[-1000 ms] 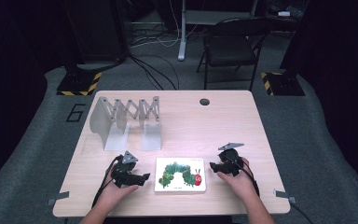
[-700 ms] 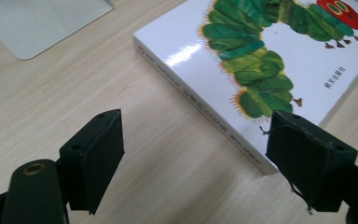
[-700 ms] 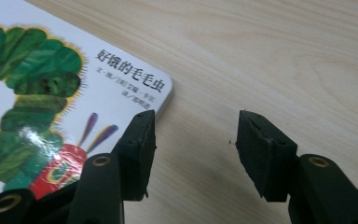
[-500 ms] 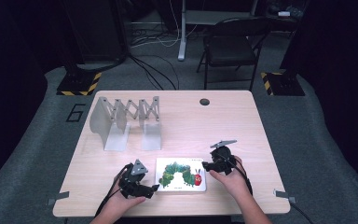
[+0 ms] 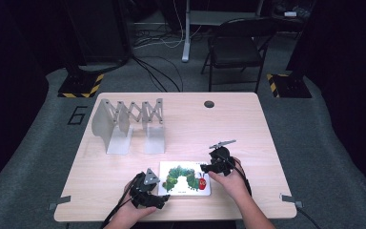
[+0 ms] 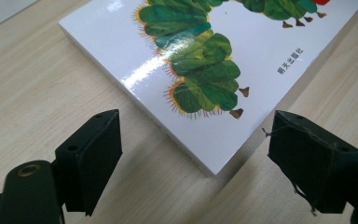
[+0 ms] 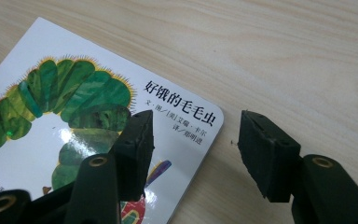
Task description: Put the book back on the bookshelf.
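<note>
Wooden table (image 5: 248, 129); book (image 5: 185, 177) lies flat between our grippers. Left gripper (image 6: 193, 149) gapes wide around its near corner. Right gripper (image 7: 193, 144) is half open over the title corner. We should probably lower both, then pinch the edges evenly.

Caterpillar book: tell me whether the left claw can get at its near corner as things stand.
Probably yes. The left claw is open, its jaws either side of the book's corner, with bare table between.

Bare bench (image 5: 248, 133) lies open ahead of my right claw (image 5: 208, 168). The caterpillar book (image 5: 185, 177) lies between my claws; the metal expanding rack (image 5: 126, 125) blocks the far left.
</note>
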Tool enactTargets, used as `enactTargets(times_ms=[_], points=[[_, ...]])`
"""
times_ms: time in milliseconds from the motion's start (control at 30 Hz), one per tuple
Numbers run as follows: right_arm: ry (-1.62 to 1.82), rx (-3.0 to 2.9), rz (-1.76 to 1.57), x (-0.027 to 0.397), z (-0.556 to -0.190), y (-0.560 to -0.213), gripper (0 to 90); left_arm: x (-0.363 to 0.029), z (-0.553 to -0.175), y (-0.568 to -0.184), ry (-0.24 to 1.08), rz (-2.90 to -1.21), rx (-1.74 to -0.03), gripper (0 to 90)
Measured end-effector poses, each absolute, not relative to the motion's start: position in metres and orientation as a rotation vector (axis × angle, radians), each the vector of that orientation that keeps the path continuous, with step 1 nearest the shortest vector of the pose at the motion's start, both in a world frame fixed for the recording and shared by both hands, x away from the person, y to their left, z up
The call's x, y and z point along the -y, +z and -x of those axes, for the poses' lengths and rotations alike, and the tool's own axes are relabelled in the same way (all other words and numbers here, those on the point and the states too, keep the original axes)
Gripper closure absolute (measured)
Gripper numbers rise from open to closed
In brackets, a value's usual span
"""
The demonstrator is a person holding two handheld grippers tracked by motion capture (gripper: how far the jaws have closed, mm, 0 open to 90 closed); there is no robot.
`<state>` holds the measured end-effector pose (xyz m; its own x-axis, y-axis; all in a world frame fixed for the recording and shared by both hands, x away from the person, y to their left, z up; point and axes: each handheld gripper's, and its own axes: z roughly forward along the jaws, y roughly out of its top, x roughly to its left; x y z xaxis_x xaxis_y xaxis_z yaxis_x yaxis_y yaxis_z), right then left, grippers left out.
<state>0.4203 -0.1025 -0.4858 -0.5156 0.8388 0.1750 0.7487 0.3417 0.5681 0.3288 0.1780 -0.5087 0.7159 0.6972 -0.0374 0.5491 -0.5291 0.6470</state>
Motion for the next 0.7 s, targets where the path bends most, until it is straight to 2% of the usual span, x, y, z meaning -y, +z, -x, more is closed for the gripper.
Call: enactTargets(times_ms=[300,700], points=[[0.92,-2.492,-1.474,0.093,-0.43,-0.499,42.5,-0.179,-0.329,-0.514,0.277,-2.28,-0.949,18.0],[0.883,-2.509,-1.461,0.086,-0.426,-0.497,42.3,-0.177,-0.326,-0.513,0.253,-2.308,-0.926,19.1]])
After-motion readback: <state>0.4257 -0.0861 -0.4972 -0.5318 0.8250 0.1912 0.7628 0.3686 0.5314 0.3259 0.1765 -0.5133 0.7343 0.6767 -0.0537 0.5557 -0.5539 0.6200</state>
